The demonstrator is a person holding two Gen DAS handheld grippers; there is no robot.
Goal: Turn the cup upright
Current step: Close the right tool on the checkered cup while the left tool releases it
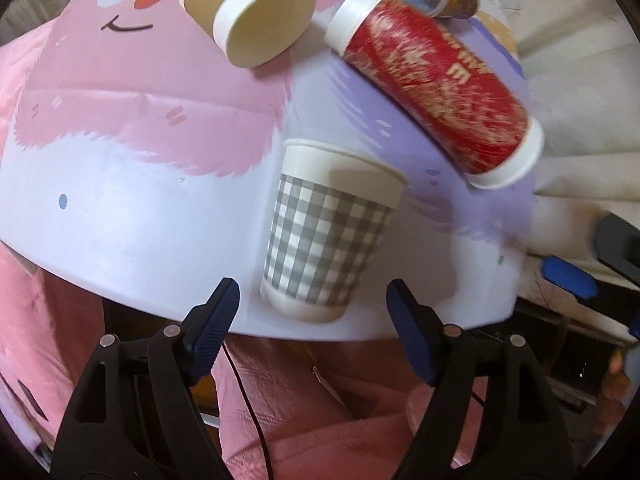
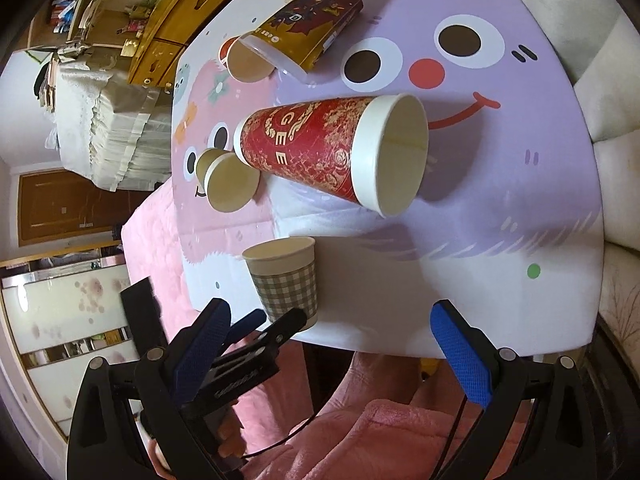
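Note:
A grey-checked paper cup [image 1: 324, 232] stands upright near the table's front edge; it also shows in the right wrist view [image 2: 286, 280]. My left gripper [image 1: 312, 324] is open just short of the cup's base, not touching it. A tall red cup [image 1: 436, 92] lies on its side behind it, also in the right wrist view [image 2: 332, 152], mouth toward the right. My right gripper [image 2: 332, 344] is open and empty, to the right of the checked cup. The left gripper's fingers [image 2: 248, 328] show in the right wrist view beside the checked cup.
A small brown cup [image 1: 248, 16] lies on its side on the pink part of the cartoon mat [image 1: 140, 208]. A dark patterned cup [image 2: 308, 24] lies on its side at the back, with another small cup [image 2: 246, 60] beside it. Pink fabric hangs below the table edge.

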